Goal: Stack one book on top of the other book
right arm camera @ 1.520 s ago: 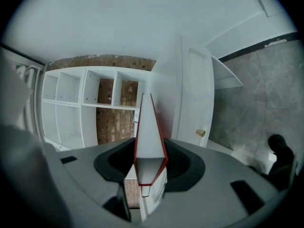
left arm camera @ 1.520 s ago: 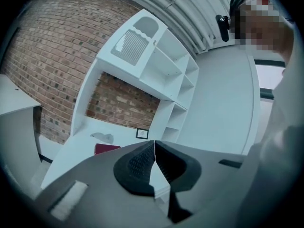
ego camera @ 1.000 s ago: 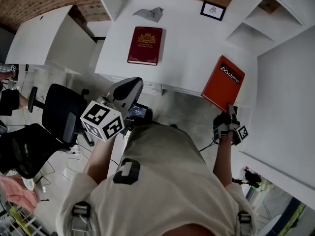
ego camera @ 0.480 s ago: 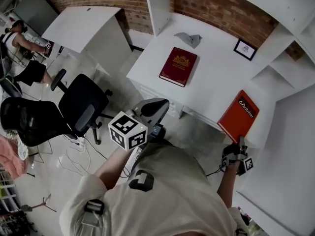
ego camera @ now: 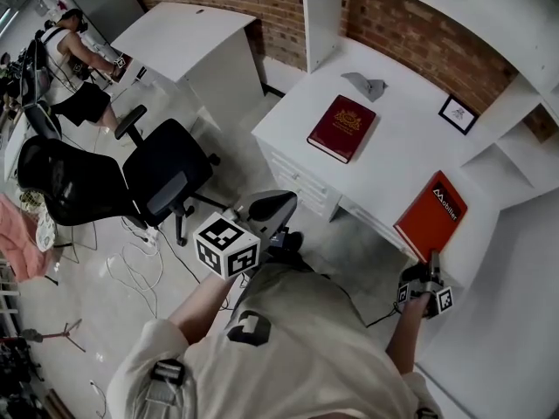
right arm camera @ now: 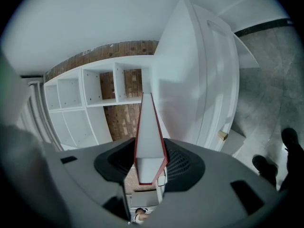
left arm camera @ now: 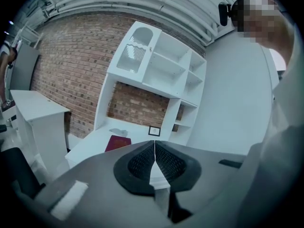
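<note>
The desk (ego camera: 397, 160) has slid rightward and farther off in my head view. My right gripper (right arm camera: 150, 161) stays clamped on the orange book (ego camera: 431, 215) at the desk's near right edge, the book's lower end hidden. My left gripper (left arm camera: 154, 145), closed on nothing, is well apart from the maroon book (ego camera: 342, 127).

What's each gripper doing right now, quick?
Left gripper: closed, holding nothing.
Right gripper: closed on the orange book.
</note>
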